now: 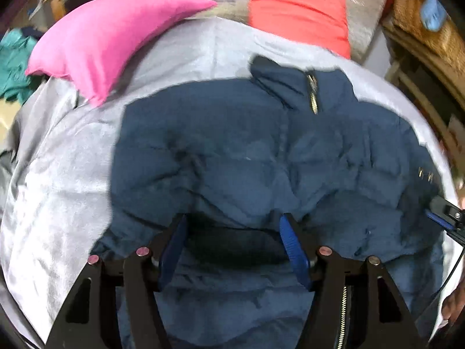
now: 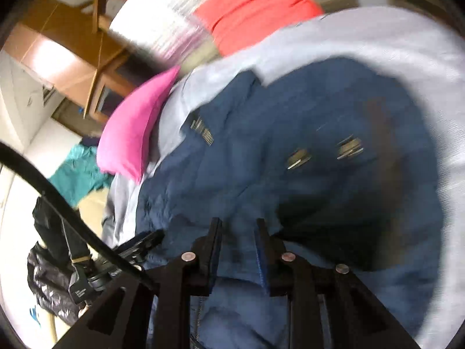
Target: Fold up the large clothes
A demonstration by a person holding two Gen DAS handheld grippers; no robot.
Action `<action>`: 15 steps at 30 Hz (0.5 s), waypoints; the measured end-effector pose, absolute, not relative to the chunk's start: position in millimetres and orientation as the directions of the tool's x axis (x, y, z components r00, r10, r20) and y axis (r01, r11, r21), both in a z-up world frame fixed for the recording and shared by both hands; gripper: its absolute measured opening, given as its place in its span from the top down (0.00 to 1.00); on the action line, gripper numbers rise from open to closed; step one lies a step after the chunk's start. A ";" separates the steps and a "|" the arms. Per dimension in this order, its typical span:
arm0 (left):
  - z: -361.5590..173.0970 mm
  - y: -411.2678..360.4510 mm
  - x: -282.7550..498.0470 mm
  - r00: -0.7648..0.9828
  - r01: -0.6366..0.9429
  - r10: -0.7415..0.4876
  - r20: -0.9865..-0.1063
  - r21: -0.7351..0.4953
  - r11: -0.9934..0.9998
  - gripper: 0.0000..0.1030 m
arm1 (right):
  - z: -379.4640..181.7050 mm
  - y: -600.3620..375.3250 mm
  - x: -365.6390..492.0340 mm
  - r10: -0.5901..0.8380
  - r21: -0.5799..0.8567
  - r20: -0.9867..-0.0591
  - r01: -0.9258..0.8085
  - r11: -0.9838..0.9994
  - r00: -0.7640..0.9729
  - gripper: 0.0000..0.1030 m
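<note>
A bed covered by a pale grey sheet (image 1: 66,180) is seen, with wooden furniture behind it. A navy padded jacket (image 1: 232,151) is laid across the sheet, collar towards the pillows, zip closed at the neck. The left gripper (image 1: 232,238) is held spread, with the jacket's hem bunched between its fingers; a grip cannot be confirmed. The right gripper (image 2: 238,247) is nearly pressed together, seemingly pinching the hem. Folding is judged barely begun: the body remains unfolded. A pink pillow (image 1: 96,40) and an orange cushion (image 1: 299,14) are kept clear of the jacket; a teal cloth (image 2: 78,171) is left on the floor.
</note>
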State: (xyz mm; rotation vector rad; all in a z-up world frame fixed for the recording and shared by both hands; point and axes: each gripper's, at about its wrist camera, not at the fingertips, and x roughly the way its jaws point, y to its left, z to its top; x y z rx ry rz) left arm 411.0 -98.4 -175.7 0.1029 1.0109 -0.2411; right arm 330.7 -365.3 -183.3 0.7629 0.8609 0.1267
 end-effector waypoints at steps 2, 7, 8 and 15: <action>-168.9 -84.5 415.2 0.533 0.215 -0.141 -0.835 -0.028 0.976 0.35 | -179.2 -389.2 319.5 0.382 0.662 -0.643 0.230 0.714 0.664 0.74; -188.3 -58.7 434.8 0.501 0.124 -0.007 -0.866 0.064 0.990 0.35 | -219.0 -424.1 311.6 0.413 0.664 -0.717 0.369 0.650 0.562 0.76; -197.2 -55.0 438.8 0.471 0.125 -0.019 -0.882 0.045 0.991 0.34 | -224.3 -424.3 313.7 0.424 0.669 -0.716 0.371 0.644 0.555 0.76; -176.3 -42.4 435.9 0.530 0.124 -0.057 -0.846 0.010 0.992 0.34 | -176.7 -437.5 309.4 0.326 0.677 -0.642 0.315 0.665 0.694 0.74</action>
